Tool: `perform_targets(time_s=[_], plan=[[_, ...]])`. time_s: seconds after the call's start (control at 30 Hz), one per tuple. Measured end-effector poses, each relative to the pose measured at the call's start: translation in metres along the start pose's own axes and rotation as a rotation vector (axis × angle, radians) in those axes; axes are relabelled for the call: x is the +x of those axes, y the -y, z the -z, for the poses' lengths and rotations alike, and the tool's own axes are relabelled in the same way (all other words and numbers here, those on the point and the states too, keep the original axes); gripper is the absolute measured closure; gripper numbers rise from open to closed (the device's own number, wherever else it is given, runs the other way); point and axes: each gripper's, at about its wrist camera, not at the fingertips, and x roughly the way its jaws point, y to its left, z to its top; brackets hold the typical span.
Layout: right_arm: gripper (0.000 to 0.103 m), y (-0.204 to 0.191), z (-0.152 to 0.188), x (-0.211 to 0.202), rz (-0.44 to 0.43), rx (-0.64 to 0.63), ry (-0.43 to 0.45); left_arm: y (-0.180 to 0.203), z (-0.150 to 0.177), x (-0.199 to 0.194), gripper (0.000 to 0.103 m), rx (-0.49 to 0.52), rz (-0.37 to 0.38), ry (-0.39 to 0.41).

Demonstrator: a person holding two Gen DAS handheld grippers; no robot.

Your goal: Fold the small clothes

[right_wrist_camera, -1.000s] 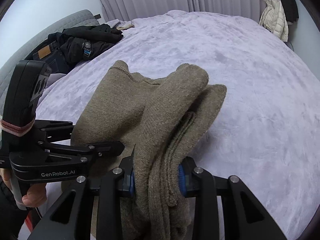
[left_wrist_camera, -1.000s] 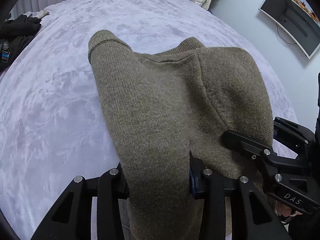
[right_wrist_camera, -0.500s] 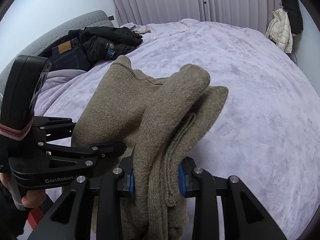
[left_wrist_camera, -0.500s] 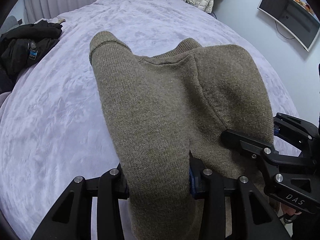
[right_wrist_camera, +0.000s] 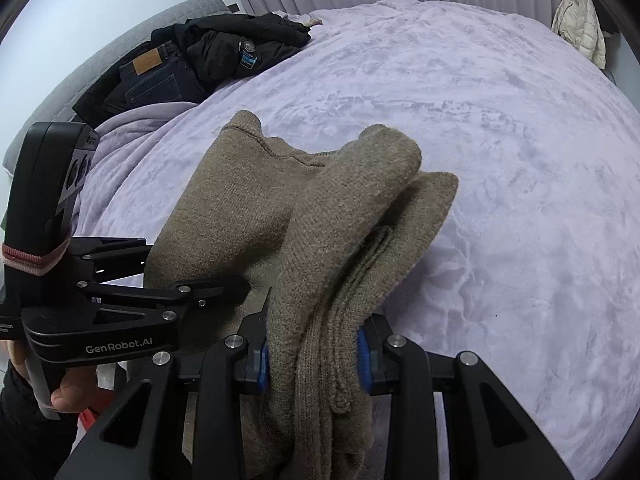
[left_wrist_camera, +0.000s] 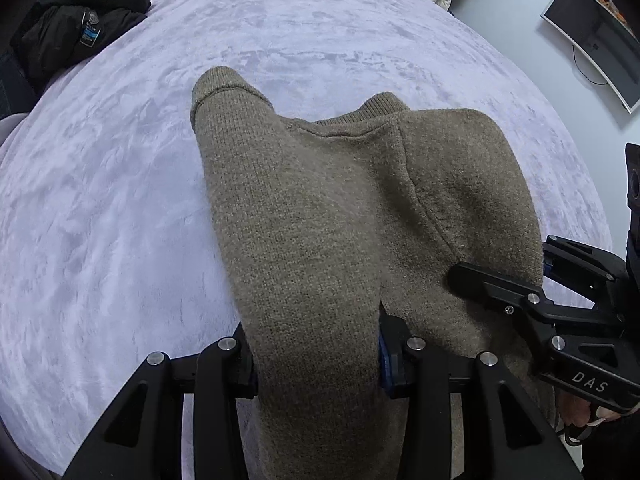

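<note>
Both grippers are clamped tight on one brown sweater [left_wrist_camera: 352,216], which hangs over the lilac bedspread [left_wrist_camera: 100,220]. The left gripper [left_wrist_camera: 316,354] pinches a folded edge at 6 o'clock in its own view; the right gripper [right_wrist_camera: 312,354] bites a thick bunch of layers. Dark clothes [right_wrist_camera: 224,52] lie piled at 11 o'clock.

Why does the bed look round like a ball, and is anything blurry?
Left wrist view: the fisheye lens bulges the bed and darkens the corners; the sweater is sharp. Right wrist view: same bulge, soft even light, no glare; the knit is crisp.
</note>
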Motion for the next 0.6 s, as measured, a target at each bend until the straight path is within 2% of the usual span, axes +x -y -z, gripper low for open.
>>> perform_targets(time_s=[0.1, 0.13, 0.17, 0.23, 0.3, 0.4, 0.43, 0.5, 0.6], plan=[[0.063, 0.019, 0.004, 0.016, 0.005, 0.053, -0.026, -0.01, 0.005, 0.008, 0.032, -0.029, 0.002, 0.015], [0.053, 0.026, 0.006, 0.019, 0.001, 0.072, -0.031, -0.014, 0.007, 0.009, 0.02, -0.039, -0.004, 0.022], [0.043, 0.034, 0.007, 0.019, -0.008, 0.102, -0.033, -0.018, 0.01, 0.007, 0.015, -0.045, -0.01, 0.029], [0.038, 0.049, 0.009, 0.015, -0.026, 0.159, -0.034, -0.028, 0.016, 0.0, 0.015, -0.06, 0.01, 0.044], [0.038, 0.058, 0.011, 0.001, -0.016, 0.181, 0.0, -0.042, 0.022, -0.016, 0.015, -0.092, -0.003, 0.067], [0.038, 0.054, 0.014, -0.033, 0.035, 0.115, 0.076, -0.05, 0.031, -0.055, 0.015, -0.103, -0.074, 0.179], [0.038, 0.044, 0.016, -0.046, 0.035, 0.055, 0.105, -0.048, 0.034, -0.068, 0.015, -0.088, -0.077, 0.219], [0.038, 0.018, 0.024, -0.068, 0.001, -0.093, 0.142, -0.036, 0.038, -0.086, 0.015, -0.045, -0.035, 0.274], [0.037, -0.032, 0.045, -0.084, -0.08, -0.342, 0.155, -0.01, 0.04, -0.09, 0.015, 0.034, 0.063, 0.296]])
